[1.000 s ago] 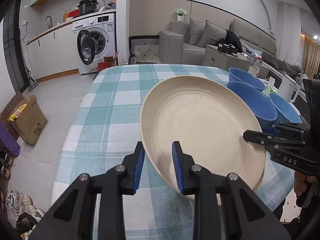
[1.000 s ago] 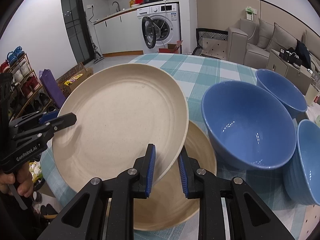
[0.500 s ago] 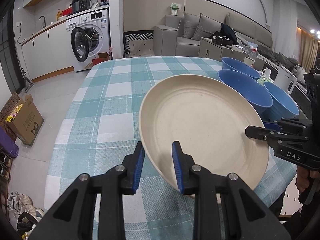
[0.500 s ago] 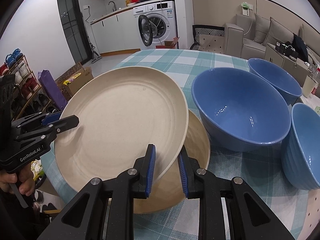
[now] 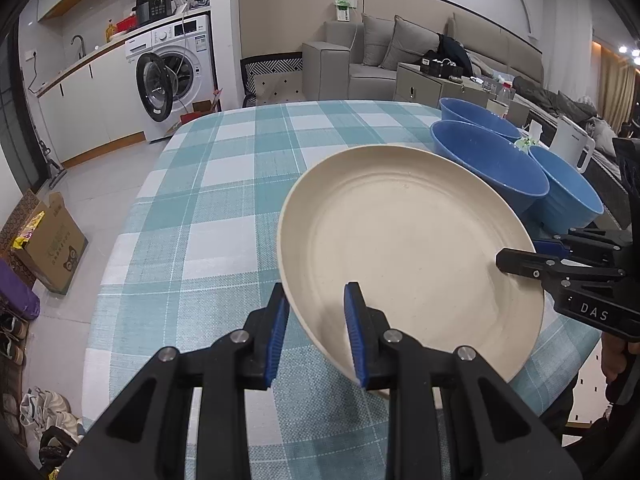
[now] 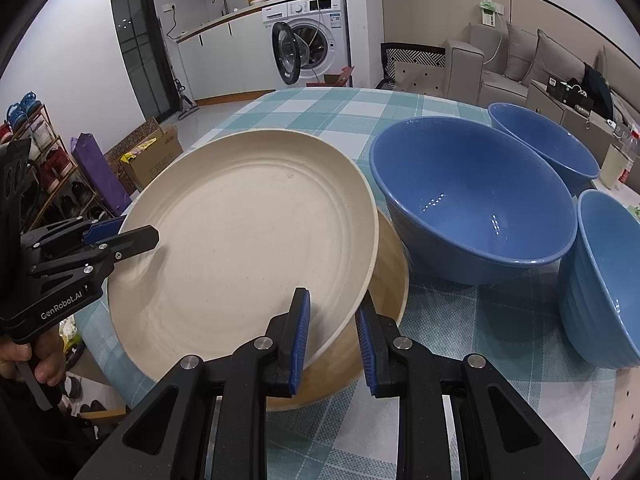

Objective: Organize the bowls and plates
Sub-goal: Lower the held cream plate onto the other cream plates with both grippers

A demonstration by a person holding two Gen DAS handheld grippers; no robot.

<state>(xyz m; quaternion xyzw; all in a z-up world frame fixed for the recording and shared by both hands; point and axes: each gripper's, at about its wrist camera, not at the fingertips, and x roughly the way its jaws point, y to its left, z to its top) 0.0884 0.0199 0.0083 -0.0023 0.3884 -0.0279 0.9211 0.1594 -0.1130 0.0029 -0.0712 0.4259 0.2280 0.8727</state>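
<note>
Your left gripper has its blue pads closed on the near-left rim of a cream plate, one pad above the rim and one beneath. Your right gripper pinches the opposite, near-right rim of the same plate in the same way, so both grippers carry it together. The plate hangs tilted over the near edge of a table covered in a teal checked cloth. Under its right side lies a second, tan plate, flat on the cloth, partly hidden. Just right of that stands a large blue bowl, with a second blue bowl farther back and a third blue bowl at the near right. The step in hand looks like stacking the cream plate onto the tan one. The next move calls for shifting the plate right until it centres over the tan plate, levelling it, lowering it and only then letting the pads part, keeping clear of the large bowl's wall. Both grippers point steeply down and forward, facing each other across the plate; a hand shows on the left grip.
</note>
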